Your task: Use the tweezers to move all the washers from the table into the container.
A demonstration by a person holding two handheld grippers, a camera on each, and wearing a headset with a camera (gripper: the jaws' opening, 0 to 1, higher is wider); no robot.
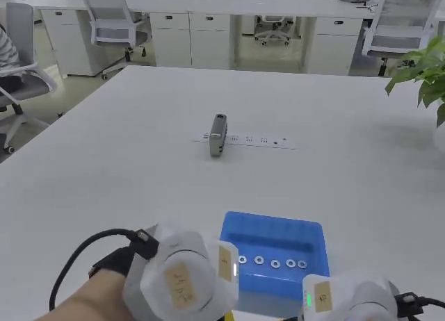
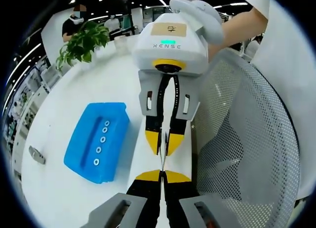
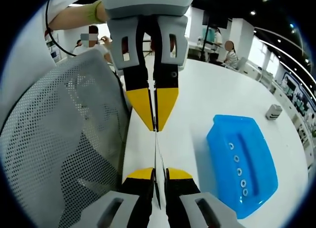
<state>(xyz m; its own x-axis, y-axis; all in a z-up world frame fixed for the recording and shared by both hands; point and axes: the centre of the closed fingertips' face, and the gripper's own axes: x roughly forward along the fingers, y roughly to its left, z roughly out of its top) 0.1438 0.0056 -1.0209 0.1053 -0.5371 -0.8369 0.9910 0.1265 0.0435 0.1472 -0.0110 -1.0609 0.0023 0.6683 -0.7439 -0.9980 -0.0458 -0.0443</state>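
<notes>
Washers: five washers (image 1: pixel 274 263) lie in a row on the floor of the container (image 1: pixel 274 222); I see none on the bare table (image 1: pixel 139 168)
Container: blue and open-topped, near the front edge of the table and just ahead of both grippers, so a carry from the tweezers would be short
Tweezers: the tweezers (image 3: pixel 156 148) show edge-on as a thin line, spanning the gap between the two grippers' tips above the table's edge
Left gripper: the left gripper (image 3: pixel 154 128) points at the right one; its jaws are together on one end of the tweezers, as far as the slim gap tells
Right gripper: the right gripper (image 2: pixel 163 153) faces it nose to nose, jaws in a narrow V closed on the other end
Why held so: a tool gripped at both ends looks like a hand-over or a re-grip, one side steadying while the other finds its hold
Progress: the move looks done, with every washer I can see in the container
Nearby: a chair (image 2: pixel 247 139) with a mesh back stands close beside the grippers; a power strip (image 1: pixel 257 139) lies well apart, mid-table
Risk: the thin tool could twist or drop if one side lets go before the other is firm
</notes>
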